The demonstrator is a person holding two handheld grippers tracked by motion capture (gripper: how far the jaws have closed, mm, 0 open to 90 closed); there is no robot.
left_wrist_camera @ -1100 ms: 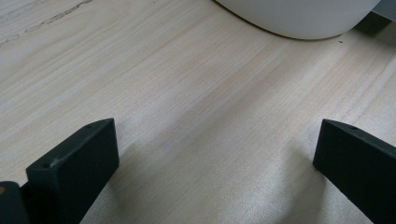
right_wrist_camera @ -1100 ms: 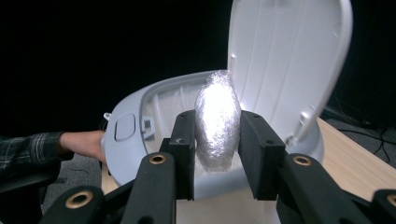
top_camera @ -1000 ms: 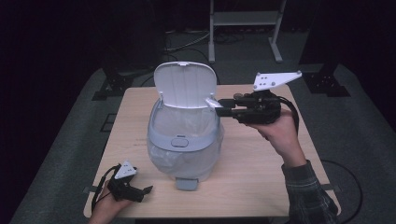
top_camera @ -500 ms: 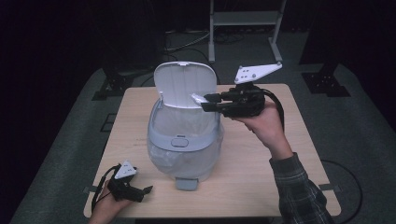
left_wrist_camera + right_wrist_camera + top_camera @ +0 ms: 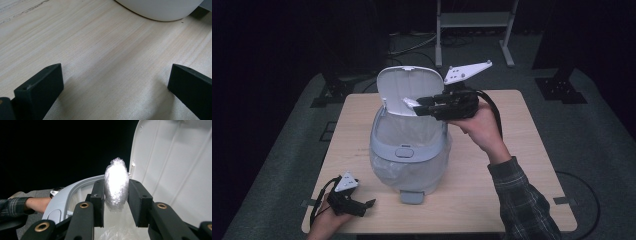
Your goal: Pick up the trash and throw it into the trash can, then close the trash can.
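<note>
Right gripper (image 5: 419, 106) was clamped on a crumpled wad of clear plastic wrap (image 5: 116, 182), held over the open mouth of the pale bin (image 5: 408, 150), just in front of its raised lid (image 5: 408, 90); the bin had a clear liner (image 5: 404, 132) inside. Left gripper (image 5: 364, 206) sat low on the wooden table (image 5: 492, 190) in front of the bin and to its left, jaws spread wide with nothing between them, bare wood under them and the bin's base (image 5: 160, 10) just ahead.
</note>
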